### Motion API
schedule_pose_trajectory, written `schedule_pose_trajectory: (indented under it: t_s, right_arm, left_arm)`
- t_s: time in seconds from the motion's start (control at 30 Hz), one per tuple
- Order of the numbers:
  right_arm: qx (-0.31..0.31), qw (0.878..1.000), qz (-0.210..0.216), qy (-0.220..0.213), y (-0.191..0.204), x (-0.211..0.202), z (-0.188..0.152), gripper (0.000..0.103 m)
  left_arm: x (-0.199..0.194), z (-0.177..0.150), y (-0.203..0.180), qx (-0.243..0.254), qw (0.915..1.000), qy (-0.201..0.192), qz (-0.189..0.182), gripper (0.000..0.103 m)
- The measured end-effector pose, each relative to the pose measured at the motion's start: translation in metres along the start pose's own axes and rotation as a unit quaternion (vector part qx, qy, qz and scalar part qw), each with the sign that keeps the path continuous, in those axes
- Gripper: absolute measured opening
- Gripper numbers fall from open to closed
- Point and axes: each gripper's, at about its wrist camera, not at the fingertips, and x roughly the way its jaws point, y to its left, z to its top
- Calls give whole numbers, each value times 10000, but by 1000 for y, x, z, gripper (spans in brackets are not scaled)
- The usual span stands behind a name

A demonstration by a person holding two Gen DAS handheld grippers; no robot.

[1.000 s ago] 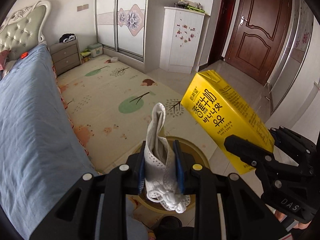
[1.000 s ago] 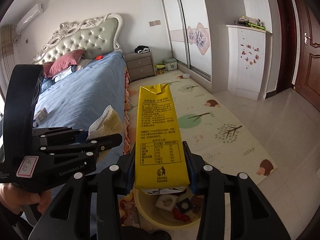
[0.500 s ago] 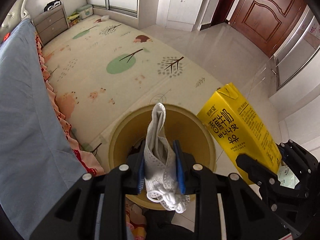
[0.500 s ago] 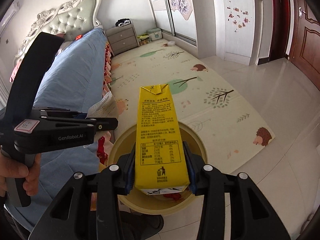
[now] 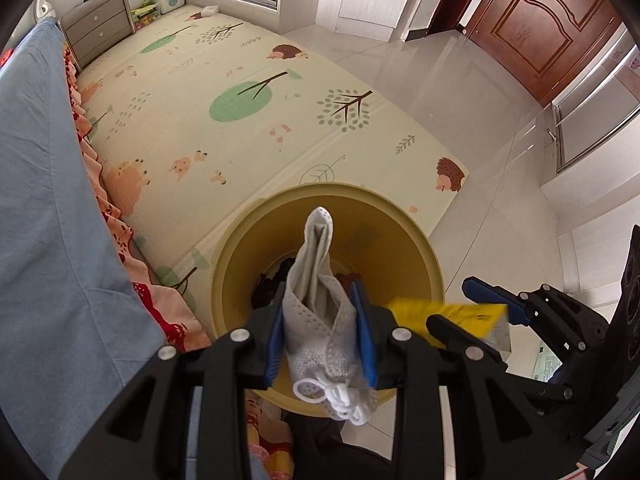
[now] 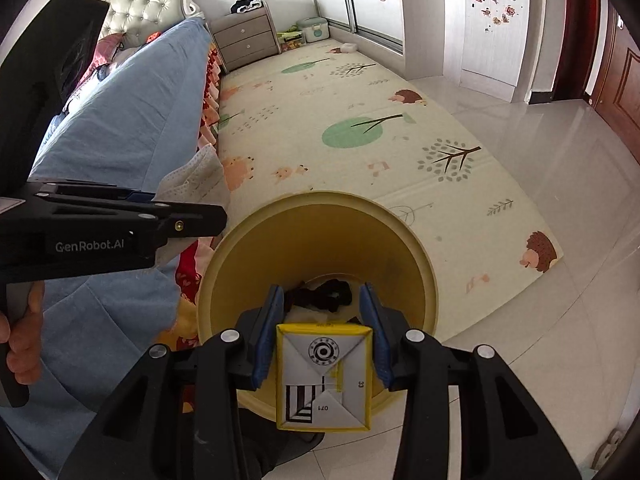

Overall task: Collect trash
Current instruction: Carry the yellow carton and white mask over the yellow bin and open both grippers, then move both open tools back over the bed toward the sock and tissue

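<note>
A blue bed [image 5: 52, 200] lay along the left, with the yellow bin [image 5: 328, 204] on the floor just beside it, some dark trash already at its bottom. The left claw [image 5: 320, 336] was closed on a crumpled white mask [image 5: 320, 312] and held it over the bin's mouth, apparently so that it would drop straight in when let go. To the right, the right claw [image 6: 324, 332] stood a little open around the yellow carton [image 6: 324, 376], whose folded base faced the camera; whether its pads gripped the carton I could not tell, though it too hung above the bin, near its rim.
</note>
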Motion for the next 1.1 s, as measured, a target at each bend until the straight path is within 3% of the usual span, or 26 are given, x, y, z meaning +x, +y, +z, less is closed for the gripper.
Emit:
schedule_pose_trajectory:
  t_s: [0.07, 0.1, 0.17, 0.37, 0.67, 0.9, 1.1]
  right_arm:
    - [-92, 10000, 12, 2, 3, 1, 0, 43]
    - [-140, 9999, 1, 26, 5, 2, 1, 60]
    - [-145, 9998, -82, -91, 7, 2, 1, 78]
    - [-49, 10000, 3, -51, 6, 2, 2, 77]
    - [-21, 9998, -86, -173, 8, -14, 1, 77]
    - [-157, 9981, -95, -583, 24, -54, 9, 77]
    - [-526, 9926, 90, -1090, 66, -95, 22, 77]
  left_arm:
    - [3, 1, -1, -41, 9999, 110, -91, 57]
    - [5, 1, 0, -99, 9997, 173, -118, 84]
    - [5, 0, 0, -165, 9997, 168, -22, 97]
    - [10, -3, -6, 46, 9995, 279, 117, 97]
    - [-7, -5, -6, 32, 10000, 31, 24, 97]
    - [-61, -8, -4, -63, 9975, -707, -57, 97]
    - [-140, -29, 11, -29, 9866, -1626, 111, 97]
